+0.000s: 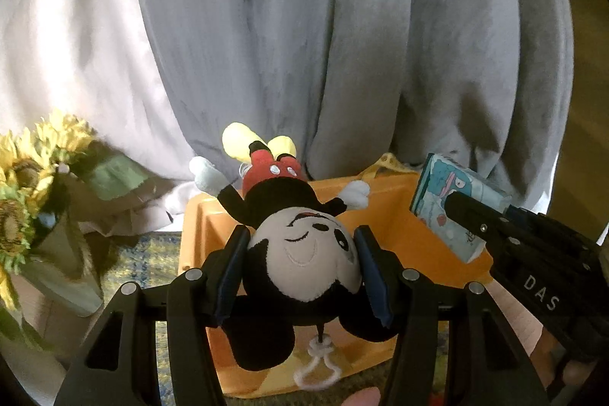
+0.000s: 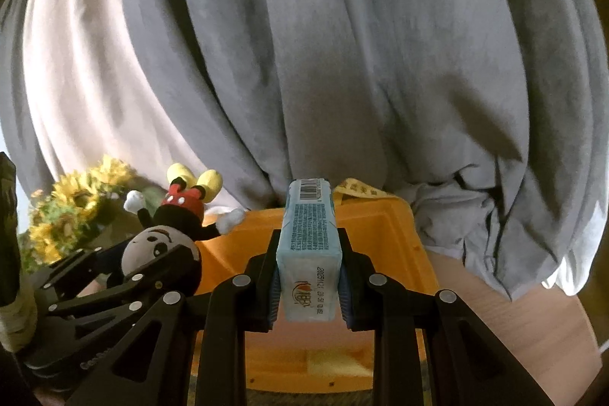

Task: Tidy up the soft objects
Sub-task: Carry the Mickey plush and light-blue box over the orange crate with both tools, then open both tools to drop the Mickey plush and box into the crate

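Left hand-held gripper clamping the plush mouse by its head over the orange bin, right hand-held gripper at three o'clock squeezing the blue tissue pack above the same bin

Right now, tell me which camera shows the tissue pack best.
The right wrist view. The tissue pack sits centred and close between the right gripper's fingers, barcode and print facing the camera, above the orange bin. The left wrist view shows it only at the right edge, angled and partly hidden by a finger.
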The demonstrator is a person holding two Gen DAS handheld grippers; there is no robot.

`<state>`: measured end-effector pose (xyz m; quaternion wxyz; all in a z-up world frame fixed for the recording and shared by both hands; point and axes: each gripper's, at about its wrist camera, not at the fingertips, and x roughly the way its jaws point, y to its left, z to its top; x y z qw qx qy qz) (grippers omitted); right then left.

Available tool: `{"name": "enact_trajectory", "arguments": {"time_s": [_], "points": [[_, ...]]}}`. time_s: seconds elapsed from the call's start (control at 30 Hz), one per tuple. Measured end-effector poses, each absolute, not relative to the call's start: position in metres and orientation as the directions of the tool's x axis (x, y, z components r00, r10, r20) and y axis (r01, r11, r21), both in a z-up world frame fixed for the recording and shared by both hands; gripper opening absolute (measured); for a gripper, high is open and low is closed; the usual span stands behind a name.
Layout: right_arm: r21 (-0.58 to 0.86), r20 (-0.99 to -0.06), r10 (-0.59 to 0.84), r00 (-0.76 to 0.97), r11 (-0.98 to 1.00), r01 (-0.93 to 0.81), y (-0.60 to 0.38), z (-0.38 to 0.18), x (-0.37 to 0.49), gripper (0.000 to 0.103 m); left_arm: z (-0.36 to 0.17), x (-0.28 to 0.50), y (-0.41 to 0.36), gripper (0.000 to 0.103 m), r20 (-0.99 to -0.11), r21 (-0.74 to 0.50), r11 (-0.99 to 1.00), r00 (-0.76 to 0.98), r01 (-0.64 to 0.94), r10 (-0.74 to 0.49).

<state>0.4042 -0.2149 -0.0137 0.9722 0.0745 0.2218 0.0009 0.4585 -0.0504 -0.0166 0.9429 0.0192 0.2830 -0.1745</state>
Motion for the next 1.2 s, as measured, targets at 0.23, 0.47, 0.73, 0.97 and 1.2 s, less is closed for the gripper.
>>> {"name": "enact_trajectory", "arguments": {"time_s": [0.23,0.47,0.73,0.97,1.2], "points": [[0.149,-0.490,0.023,0.871,0.987,0.058,-0.225,-0.036,0.435,0.026,-0.039,0.476,-0.057,0.055,-0.591,-0.070,0.940,0.746,0.333,-0.308],[0.153,-0.540,0.028,0.841,0.986,0.065,-0.228,-0.054,0.452,0.026,-0.059,0.484,-0.059,0.056,-0.632,-0.085,0.944,0.715,0.320,-0.299],[0.165,-0.590,0.038,0.806,0.984,0.074,-0.228,-0.069,0.461,0.027,-0.063,0.486,-0.058,0.067,-0.652,-0.070,0.951,0.707,0.303,-0.273],[0.140,-0.562,-0.019,0.827,0.983,0.117,-0.228,-0.063,0.452,0.060,-0.056,0.479,-0.055,0.082,-0.639,-0.052,0.959,0.728,0.279,-0.246],[0.093,-0.534,-0.115,0.838,0.977,0.193,-0.232,-0.044,0.435,0.076,-0.032,0.462,-0.052,0.090,-0.588,-0.033,0.964,0.774,0.265,-0.233]]}}
